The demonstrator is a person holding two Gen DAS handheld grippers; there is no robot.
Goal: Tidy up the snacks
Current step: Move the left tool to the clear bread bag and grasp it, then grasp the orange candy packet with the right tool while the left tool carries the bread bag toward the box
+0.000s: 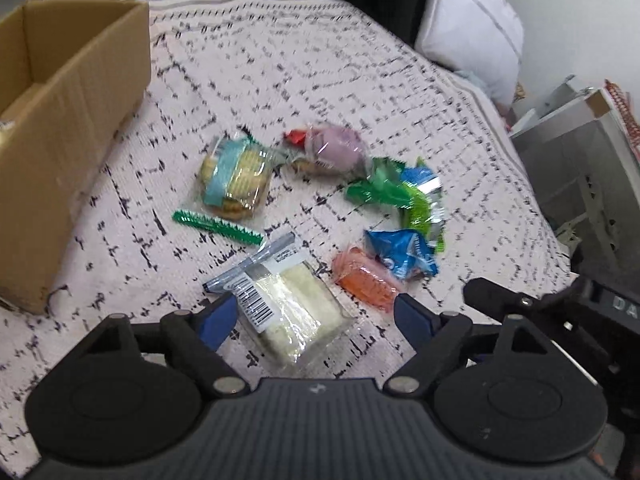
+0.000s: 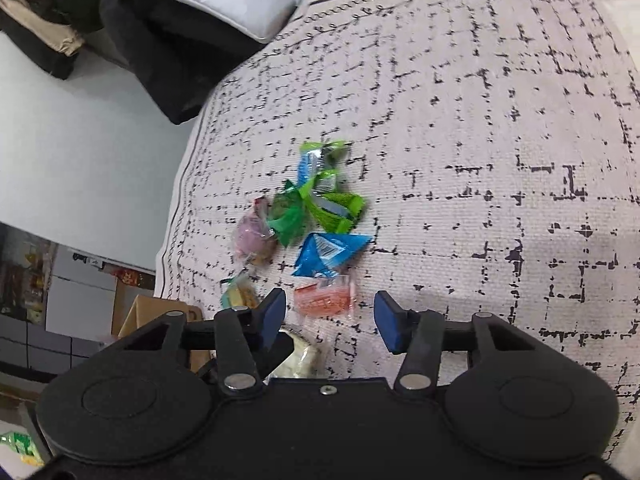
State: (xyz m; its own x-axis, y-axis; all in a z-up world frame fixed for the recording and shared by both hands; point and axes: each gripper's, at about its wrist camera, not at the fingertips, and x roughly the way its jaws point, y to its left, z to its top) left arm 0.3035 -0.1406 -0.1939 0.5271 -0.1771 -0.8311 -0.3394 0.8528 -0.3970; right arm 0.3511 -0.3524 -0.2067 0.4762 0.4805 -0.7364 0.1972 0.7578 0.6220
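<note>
The white letters "DA" stood on a black gripper part (image 1: 616, 304) at the right edge. A white label with a barcode (image 1: 258, 304) sat on the clear-wrapped white cake (image 1: 296, 316), its small print too blurry to read.

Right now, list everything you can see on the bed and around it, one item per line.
Brown cardboard box: one, left edge of bed.
Clear-wrapped white sandwich pack: one, between left gripper's fingers, untouched.
Orange wrapped snack: one, beside sandwich.
Blue foil packet: one, mid-bed.
Green foil packets: a cluster, count unclear.
Pink wrapped bun: one, far side.
Clear biscuit pack with teal band: one.
Green serrated strip: one.
White pillow: one.
Patterned bedspread: one.
Left gripper: open.
Right gripper: open above orange snack.
</note>
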